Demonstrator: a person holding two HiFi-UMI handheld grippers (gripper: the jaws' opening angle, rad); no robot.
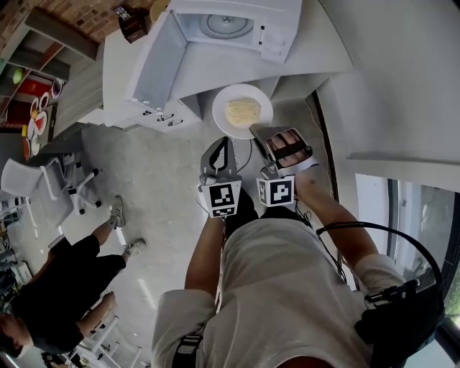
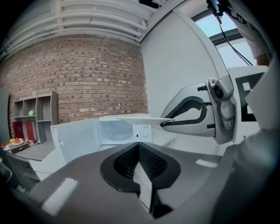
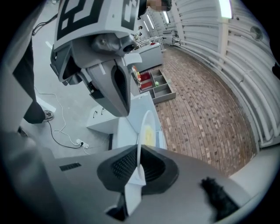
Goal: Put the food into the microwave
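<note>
A white plate [image 1: 242,111] with flat yellow food [image 1: 243,110] hangs in the air just in front of the white microwave [image 1: 223,29]. The microwave's door [image 1: 154,61] is swung open to the left. My right gripper [image 1: 253,129] is shut on the plate's near rim. In the right gripper view the plate [image 3: 146,127] runs edge-on between the jaws of that gripper [image 3: 139,159]. My left gripper [image 1: 223,141] is beside it on the left, shut and empty, and its pads [image 2: 131,159] meet. The left gripper view shows the plate [image 2: 144,119] in front of the open microwave [image 2: 118,131].
The microwave stands on a white counter [image 1: 180,79] with drawers [image 1: 158,115] below. A dark box [image 1: 133,21] sits at the counter's far left. Shelves with colourful dishes [image 1: 32,108] and a white chair [image 1: 43,180] are at left. A seated person [image 1: 65,280] is at lower left.
</note>
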